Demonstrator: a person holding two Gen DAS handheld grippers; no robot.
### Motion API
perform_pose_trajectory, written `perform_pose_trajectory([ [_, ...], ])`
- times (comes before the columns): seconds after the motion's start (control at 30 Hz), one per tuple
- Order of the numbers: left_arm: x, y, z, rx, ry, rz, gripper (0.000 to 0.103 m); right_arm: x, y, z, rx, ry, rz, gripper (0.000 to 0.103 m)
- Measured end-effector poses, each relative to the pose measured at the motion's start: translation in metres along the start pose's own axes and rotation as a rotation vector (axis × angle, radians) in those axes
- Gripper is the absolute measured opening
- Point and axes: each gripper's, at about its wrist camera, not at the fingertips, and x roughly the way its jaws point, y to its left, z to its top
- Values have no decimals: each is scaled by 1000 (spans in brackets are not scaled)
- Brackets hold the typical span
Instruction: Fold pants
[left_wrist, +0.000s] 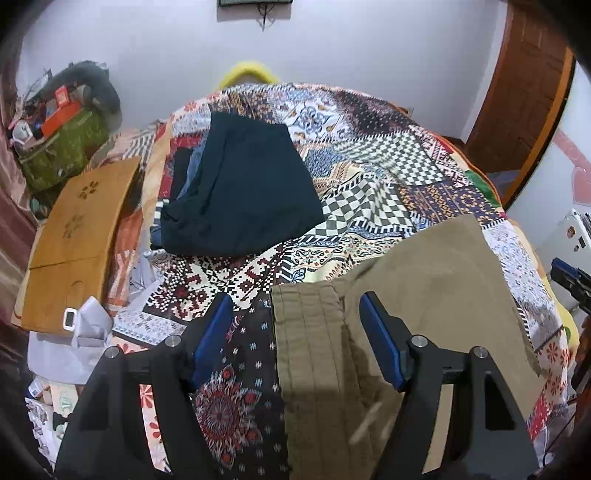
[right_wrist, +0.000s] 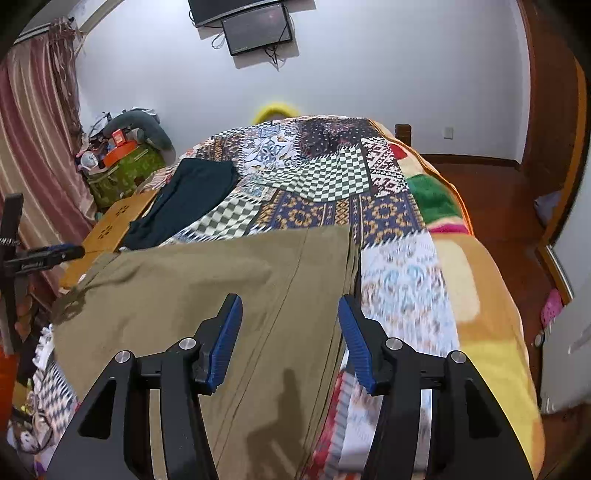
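Olive-khaki pants (left_wrist: 424, 280) lie folded flat on the patchwork bedspread (left_wrist: 369, 155), near the front edge. My left gripper (left_wrist: 295, 306) is open and hovers over their left end, where stacked fold edges show. My right gripper (right_wrist: 290, 310) is open above the right end of the pants (right_wrist: 221, 280), close to their right edge. Neither gripper holds any cloth. The left gripper shows at the left edge of the right wrist view (right_wrist: 48, 254), and the right gripper at the right edge of the left wrist view (left_wrist: 569, 277).
A pile of dark folded clothes (left_wrist: 243, 188) lies further back on the bed. A wooden board (left_wrist: 74, 236) with a small white device (left_wrist: 69, 317) sits at the bed's left. A cluttered green box (left_wrist: 62, 151) stands beyond. Wooden floor (right_wrist: 498, 206) and a door are to the right.
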Motion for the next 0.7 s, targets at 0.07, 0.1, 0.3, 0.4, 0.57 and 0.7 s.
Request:
perform_pose_trajectory([
  [0.07,11,2,5,-15,24,-18,70,16,-8,11,6,13,0,50],
  [0.1,16,2,6,-19,34,-27,70,26,-13,16,11,26,-1,50],
  [0.3,48,6,8,-37,95,-30,70,84,-38,38,59,105,1,50],
  [0.4,58,9,3,-58,117,-48,72,117,-49,47,84,151,1,50],
  [0.57,66,11,-1,-77,134,-83,74,164,-66,54,129,235,-22,47],
  [0.7,69,10,-5,-62,114,-65,73,175,-65,52,83,244,-52,23],
])
